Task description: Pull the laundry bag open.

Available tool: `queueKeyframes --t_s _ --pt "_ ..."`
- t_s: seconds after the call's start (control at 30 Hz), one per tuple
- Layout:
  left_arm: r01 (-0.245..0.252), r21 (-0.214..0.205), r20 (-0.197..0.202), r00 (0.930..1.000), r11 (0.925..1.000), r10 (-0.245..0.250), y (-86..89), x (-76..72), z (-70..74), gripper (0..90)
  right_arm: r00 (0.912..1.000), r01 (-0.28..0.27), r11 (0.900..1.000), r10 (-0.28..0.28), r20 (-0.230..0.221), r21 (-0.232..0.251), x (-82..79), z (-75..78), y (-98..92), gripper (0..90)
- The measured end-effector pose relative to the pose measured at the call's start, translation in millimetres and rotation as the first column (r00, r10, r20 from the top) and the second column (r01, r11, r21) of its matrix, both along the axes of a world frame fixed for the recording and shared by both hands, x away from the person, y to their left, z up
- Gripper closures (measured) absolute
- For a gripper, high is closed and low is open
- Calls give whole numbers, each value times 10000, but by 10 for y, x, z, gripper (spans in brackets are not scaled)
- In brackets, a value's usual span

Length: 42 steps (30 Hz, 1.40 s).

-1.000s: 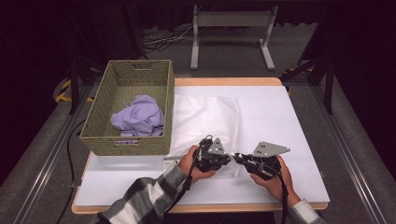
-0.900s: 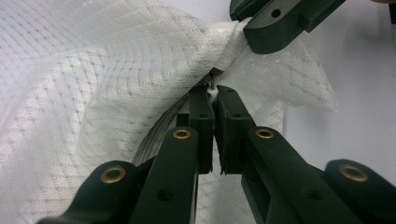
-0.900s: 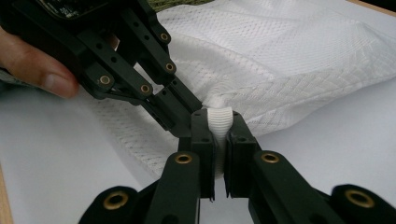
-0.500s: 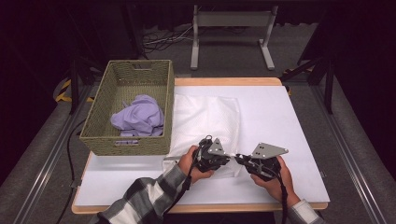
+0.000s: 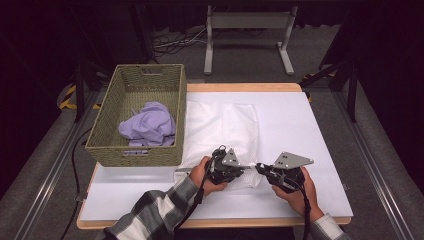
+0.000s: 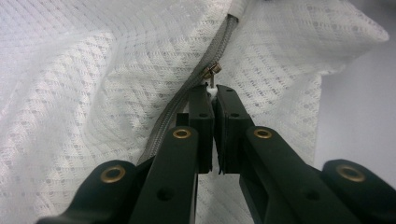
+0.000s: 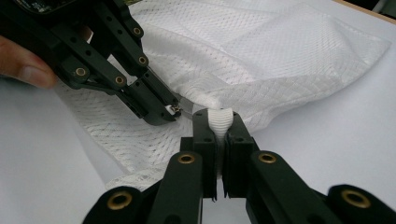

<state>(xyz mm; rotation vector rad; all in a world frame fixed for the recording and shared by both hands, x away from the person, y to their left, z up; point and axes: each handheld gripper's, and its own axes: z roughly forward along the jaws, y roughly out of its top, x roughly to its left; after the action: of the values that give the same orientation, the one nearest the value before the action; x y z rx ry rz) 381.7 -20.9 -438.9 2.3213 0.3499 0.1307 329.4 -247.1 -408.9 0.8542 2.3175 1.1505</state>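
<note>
From the high view I find the white mesh laundry bag (image 5: 222, 132) lying flat on the counter (image 5: 310, 130), just beside the woven basket (image 5: 137, 117) that holds a crumpled lilac garment (image 5: 149, 125); both tongs sit at the bag's near edge, the left tongs (image 5: 245, 166) and the right tongs (image 5: 258, 167) tip to tip. In the left gripper view, I note the left tongs (image 6: 214, 93) closed narrow on the small white zipper pull tab (image 6: 212, 88), which hangs from the brass slider (image 6: 211, 71) on the grey zipper (image 6: 205, 74). In the right gripper view, the right tongs (image 7: 219, 119) are clamped on a bunched fold of mesh at the bag's edge (image 7: 219, 120), just beside the slider end, with the left tongs (image 7: 169, 112) opposite. My assessment: the bag is light, limp and offers no stiffness, so it will drag and pucker unless one side anchors it. The fabric fold is a sound anchor point; the tab is tiny and may slip from the pads. I judge that the pull should run along the zipper line, with the mesh kept taut, to avoid snagging.
</note>
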Motion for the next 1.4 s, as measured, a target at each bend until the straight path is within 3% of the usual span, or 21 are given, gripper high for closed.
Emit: queueKeyframes --t_s 0.23,0.8,1.0,1.1,1.4 --pt "-102 -30 -195 9998 9999 102 105 35 -19 867 10000 60 10000 -60 26 35 2 6 -23 868" --pt "-181 328 -93 9998 9993 185 179 30 -31 867 9999 118 9999 -118 -12 -10 20 3 -37 868" --pt "-242 298 -248 9994 9993 249 232 57 -43 867 9997 240 9996 -239 -77 143 30 7 -82 868" --pt "-182 383 -424 9989 9991 199 281 50 -24 867 9996 263 9996 -262 -74 142 29 9 -86 868" --pt "-339 763 -442 9983 9965 374 480 7 34 867 9991 398 9987 -394 -139 304 37 21 -124 868"
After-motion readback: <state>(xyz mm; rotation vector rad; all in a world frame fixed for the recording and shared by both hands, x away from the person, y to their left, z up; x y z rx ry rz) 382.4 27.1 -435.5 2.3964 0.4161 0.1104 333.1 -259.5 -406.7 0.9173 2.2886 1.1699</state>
